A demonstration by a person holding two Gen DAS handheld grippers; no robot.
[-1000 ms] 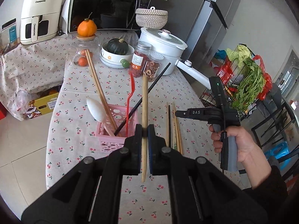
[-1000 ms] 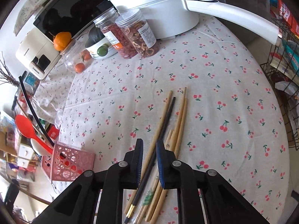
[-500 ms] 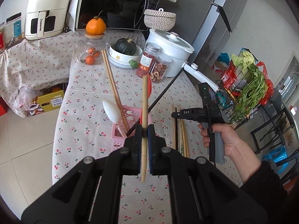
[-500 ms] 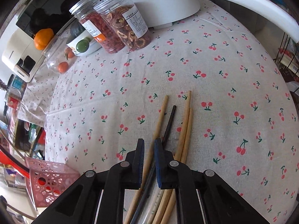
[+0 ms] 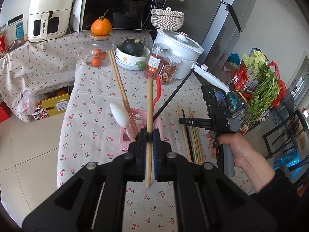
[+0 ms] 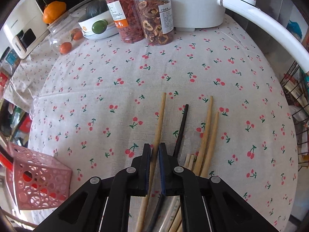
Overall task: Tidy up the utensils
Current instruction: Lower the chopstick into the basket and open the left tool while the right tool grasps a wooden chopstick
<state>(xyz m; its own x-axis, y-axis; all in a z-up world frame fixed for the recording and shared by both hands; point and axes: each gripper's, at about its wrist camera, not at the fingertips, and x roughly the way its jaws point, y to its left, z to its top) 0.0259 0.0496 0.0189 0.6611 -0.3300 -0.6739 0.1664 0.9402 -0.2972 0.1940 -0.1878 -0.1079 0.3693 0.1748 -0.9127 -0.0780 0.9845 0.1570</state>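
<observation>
My left gripper (image 5: pixel 149 135) is shut on a wooden chopstick (image 5: pixel 149 104), held upright above the pink basket (image 5: pixel 125 134). The basket holds a white spoon (image 5: pixel 119 114), wooden chopsticks, a red utensil and a black chopstick. My right gripper (image 6: pixel 154 149) sits low over several loose chopsticks on the cloth, its jaws narrowly apart around a wooden chopstick (image 6: pixel 160 119). A black chopstick (image 6: pixel 181 127) and more wooden ones (image 6: pixel 207 135) lie just to the right. The right gripper also shows in the left wrist view (image 5: pixel 182 121), with the pile (image 5: pixel 191 135) under it.
Two jars (image 6: pixel 143 17), a white pot (image 6: pixel 193 3) with a long handle (image 6: pixel 270 32), a bowl with a squash (image 5: pixel 133 55) and a glass jar of oranges (image 5: pixel 97 55) stand at the table's far side. The pink basket (image 6: pixel 36 183) is at the left. A wire rack (image 5: pixel 256 100) stands right.
The right gripper has dropped lower and forward over the pile, now straddling the leftmost wooden chopstick. The left gripper has pulled back and up a little with its chopstick.
</observation>
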